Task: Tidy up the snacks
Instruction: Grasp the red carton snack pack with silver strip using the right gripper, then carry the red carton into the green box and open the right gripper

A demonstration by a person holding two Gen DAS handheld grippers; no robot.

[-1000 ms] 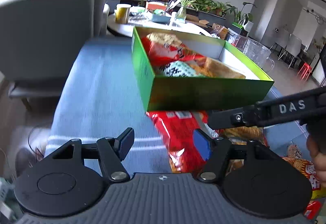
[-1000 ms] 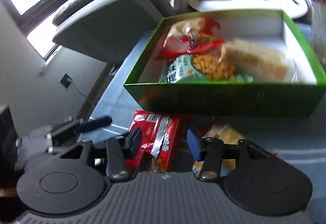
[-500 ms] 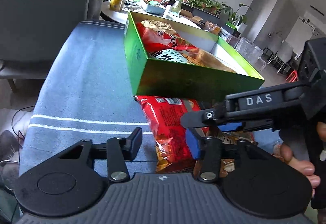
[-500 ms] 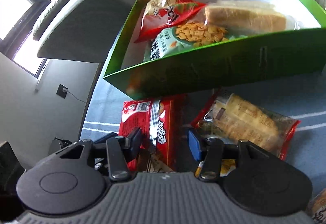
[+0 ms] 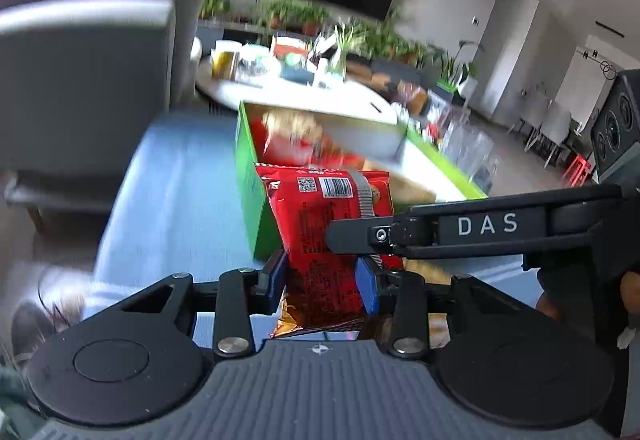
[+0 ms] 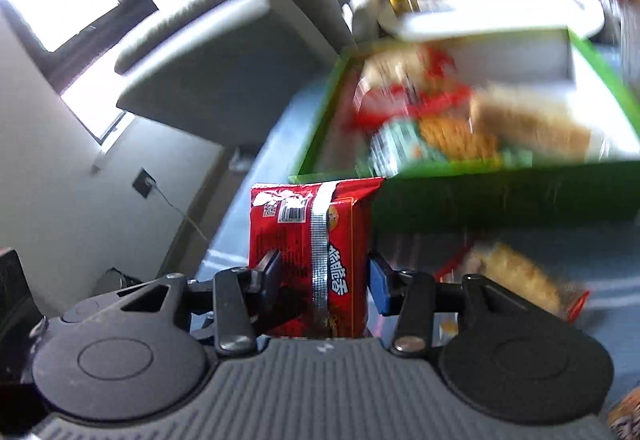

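Note:
A red snack packet (image 5: pixel 332 228) stands lifted between the fingers of both grippers. My left gripper (image 5: pixel 322 272) is shut on its lower part. My right gripper (image 6: pixel 322 276) is shut on the same red packet (image 6: pixel 308 240), and its arm crosses the left wrist view at the right. Behind it is the green box (image 6: pixel 500 195) holding several snack bags, blurred by motion. The green box (image 5: pixel 250 175) also shows in the left wrist view. A bread-like packet (image 6: pixel 516 276) lies on the blue cloth in front of the box.
A grey armchair (image 5: pixel 88 79) stands to the left. A round white table (image 5: pixel 292 87) with cups and plants is behind the box. The blue striped cloth (image 5: pixel 168 199) covers the surface. An outlet and cable (image 6: pixel 146 183) are on the wall at left.
Both grippers have closed on the red packet and raised it off the cloth, up toward the box front. Both views moved and are blurred.

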